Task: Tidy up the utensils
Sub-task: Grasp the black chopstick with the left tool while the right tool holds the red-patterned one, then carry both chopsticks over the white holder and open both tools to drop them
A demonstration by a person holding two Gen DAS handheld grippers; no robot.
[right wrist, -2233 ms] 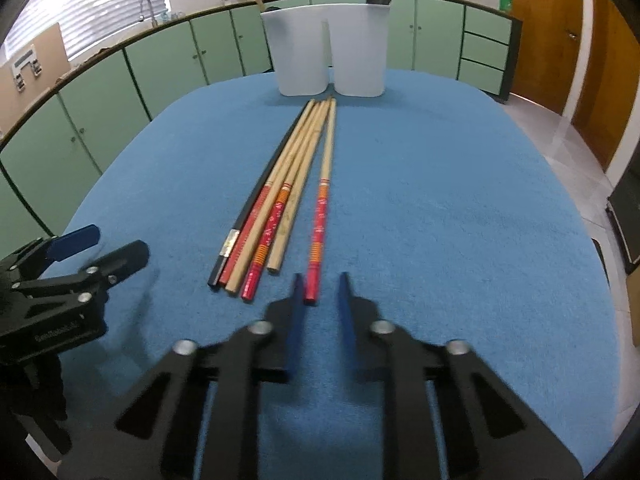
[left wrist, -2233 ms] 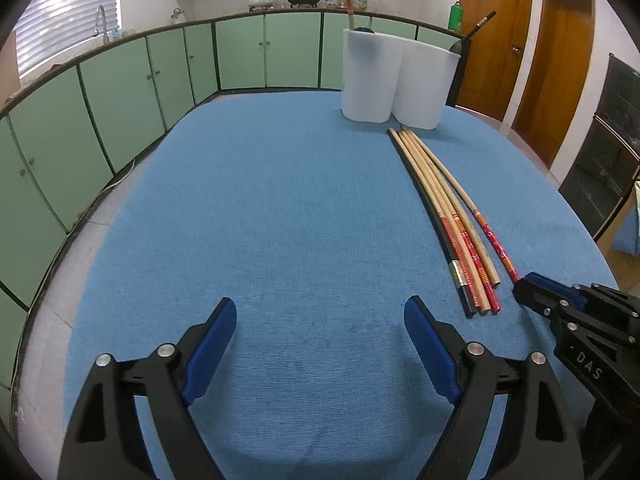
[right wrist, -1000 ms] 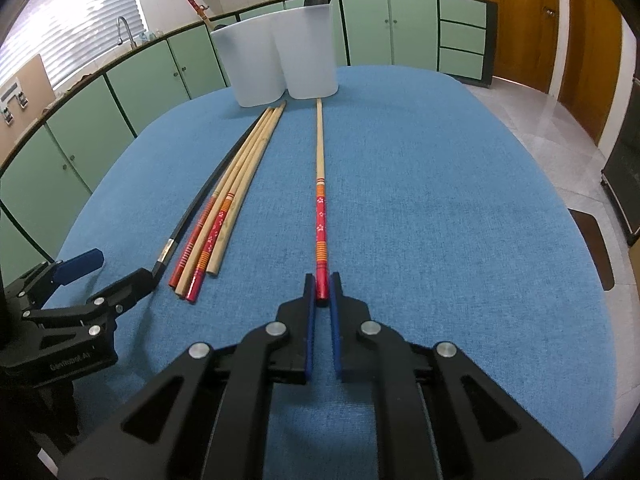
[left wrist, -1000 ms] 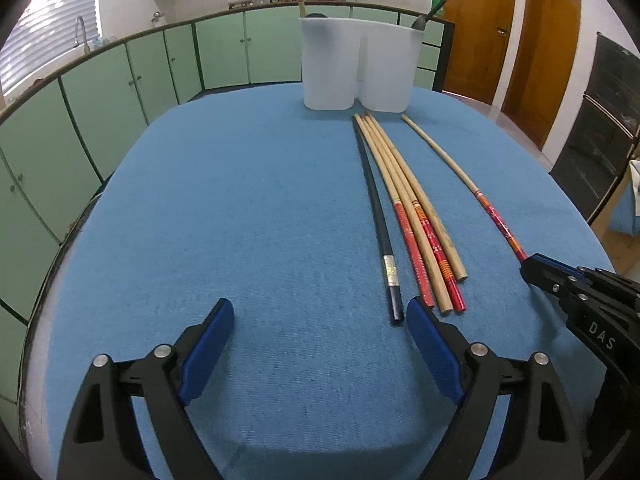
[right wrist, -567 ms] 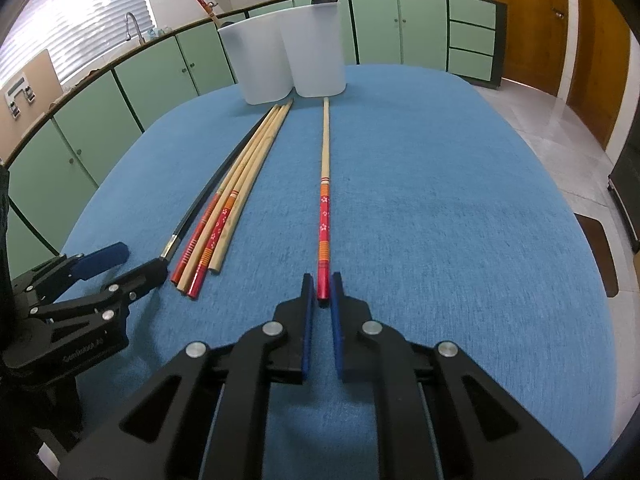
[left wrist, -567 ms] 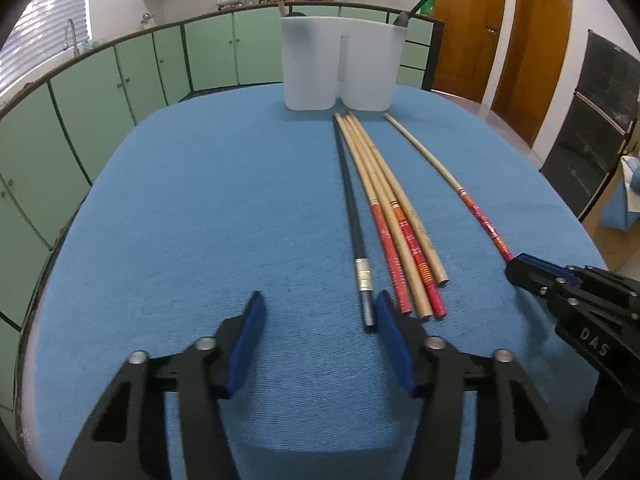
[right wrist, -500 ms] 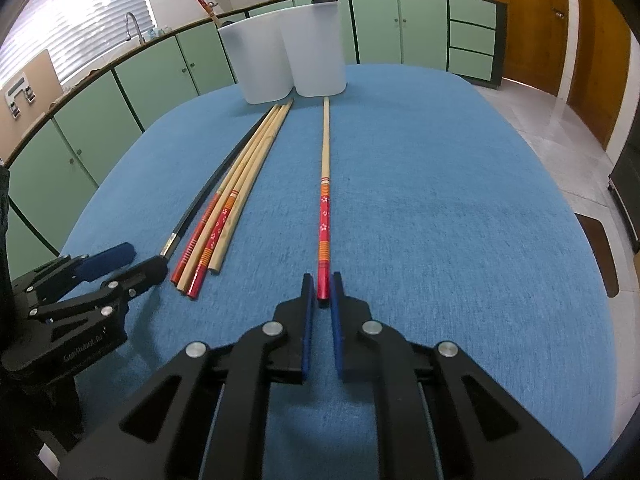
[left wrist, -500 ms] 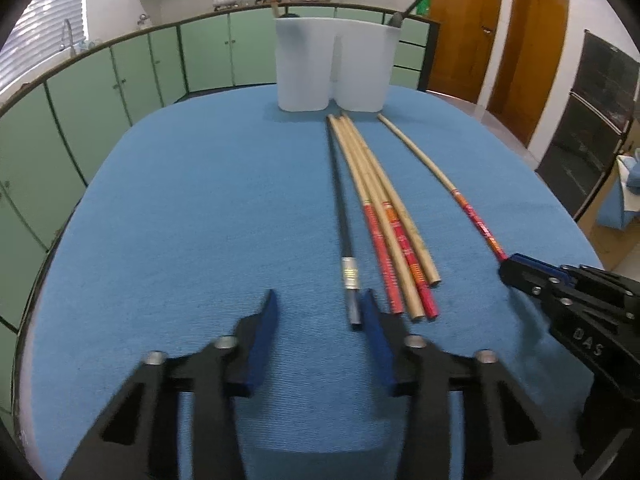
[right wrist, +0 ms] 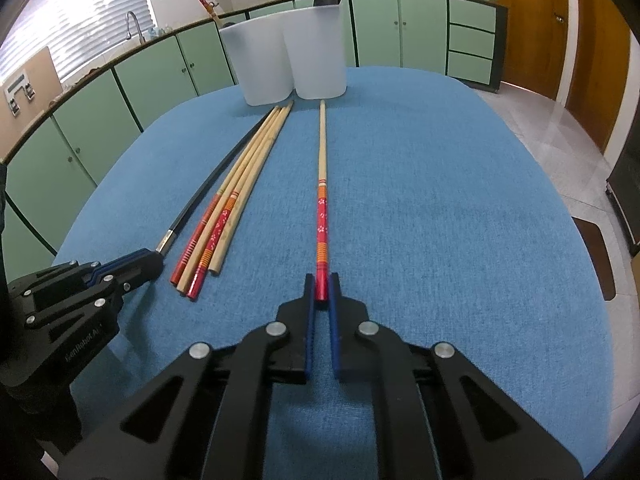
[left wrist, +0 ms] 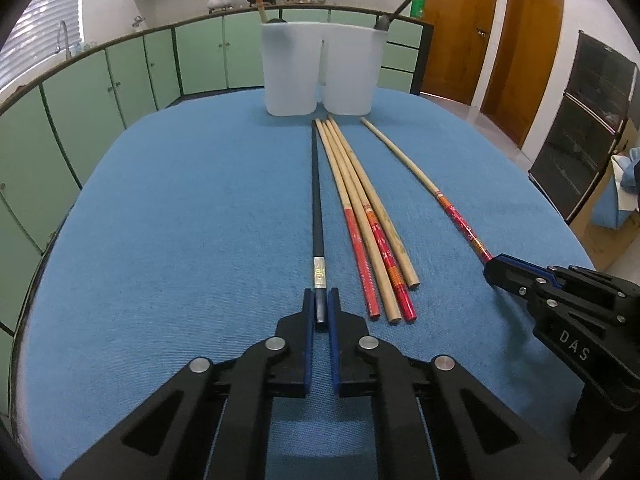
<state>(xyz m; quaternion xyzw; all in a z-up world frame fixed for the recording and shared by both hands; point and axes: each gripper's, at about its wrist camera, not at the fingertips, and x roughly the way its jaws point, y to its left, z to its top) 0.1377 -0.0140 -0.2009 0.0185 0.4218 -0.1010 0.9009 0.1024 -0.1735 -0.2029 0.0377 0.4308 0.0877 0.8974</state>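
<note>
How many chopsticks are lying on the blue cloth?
6: a black chopstick in the left gripper, a red-ended chopstick in the right gripper, and four bunched chopsticks between them.

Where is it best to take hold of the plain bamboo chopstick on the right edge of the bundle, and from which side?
Grip the plain bamboo chopstick at its near end, approaching from its open right side; its left flank touches the red-patterned chopstick, leaving no gap there.
</note>
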